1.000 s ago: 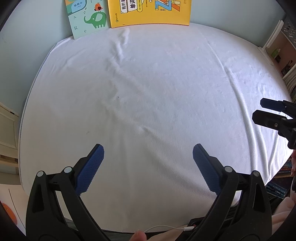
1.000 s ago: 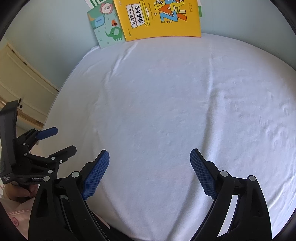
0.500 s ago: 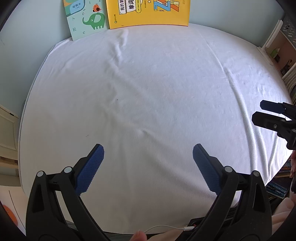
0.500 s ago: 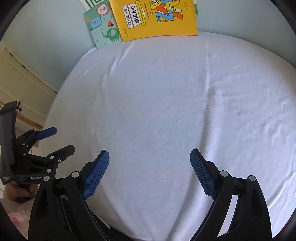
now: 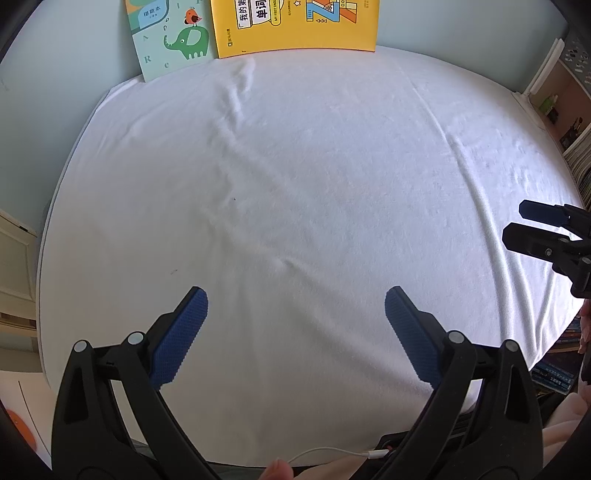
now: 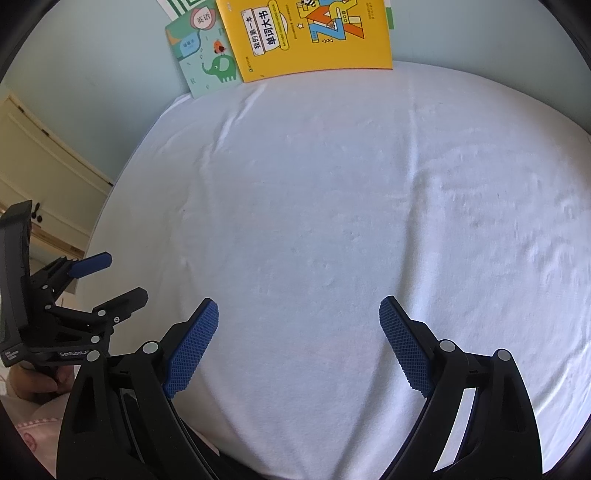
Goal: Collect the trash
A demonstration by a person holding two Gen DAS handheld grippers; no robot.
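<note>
Both the left hand-held gripper (image 5: pixel 295 325) and the right hand-held gripper (image 6: pixel 299 336) are held wide, empty; with no trash seen ahead, the white sheet (image 5: pixel 314 177) could be pinched instead.

White-sheeted bed (image 5: pixel 295 184) (wrinkled), w/ yellow book (image 5: pixel 295 26) & elephant book (image 5: pixel 173 40) at far edge.

Table with 2 books at the back

The cloth (image 5: pixel 295 192) is lying over the table; 2 books are standing at its far edge against the wall (image 6: pixel 92 92), the elephant book (image 5: pixel 170 40) sitting left of the larger book (image 5: pixel 295 26).
</note>
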